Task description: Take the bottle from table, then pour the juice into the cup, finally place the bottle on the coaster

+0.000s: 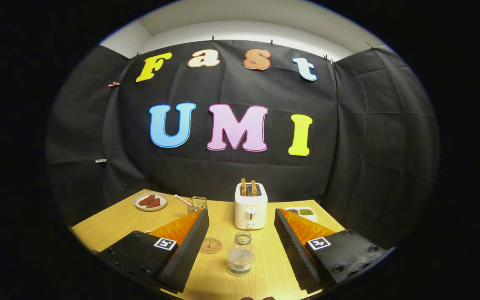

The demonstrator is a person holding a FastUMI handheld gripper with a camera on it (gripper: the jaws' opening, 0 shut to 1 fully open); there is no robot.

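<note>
Here: jaws spread wide, bottle (240, 253) standing between them, not touched.

Bottle is clear, squat, round-shouldered, cap off, w/ a little liquid in the bottom; upright on the wooden table (111, 223). It sits approx. midway between the two fingers of the gripper (235, 249), open gap on both sides, slightly nearer the right one. Coaster (211, 245), round, brown w/ a printed mark, lies flat just left of the bottle, touching nothing, close by the left finger. Cup (197, 204), clear glass w/ a straw-like stick, stands beyond the left fingertip. White toaster (251, 205) w/ two slices up is straight beyond the bottle, near but apart. Plate (150, 201) w/ two reddish pieces far left; a divided dish (304, 213) far right behind the right finger. Bare table between bottle and toaster; table's back edge meets the black cloth wall.
</note>
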